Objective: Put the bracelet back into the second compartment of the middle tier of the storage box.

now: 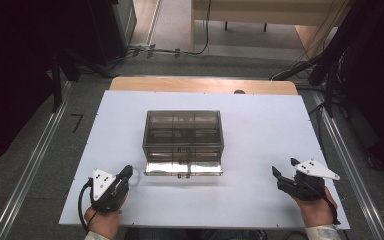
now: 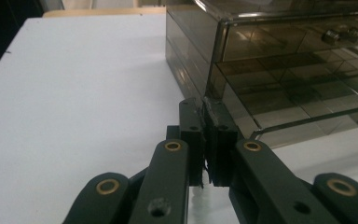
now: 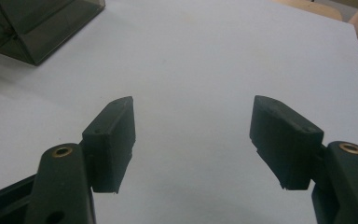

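A smoked-plastic drawer cabinet sits mid-desk, its bottom drawer pulled out toward the person, probably for access. The left tool rests near the drawer's corner, jaws pressed together on nothing. The right tool waits well apart, jaws spread wide, empty.

A smoky clear drawer box sits mid-tabletop with its bottom drawer pulled out, the left gripper resting near its left corner and the right gripper well apart, fingers spread.
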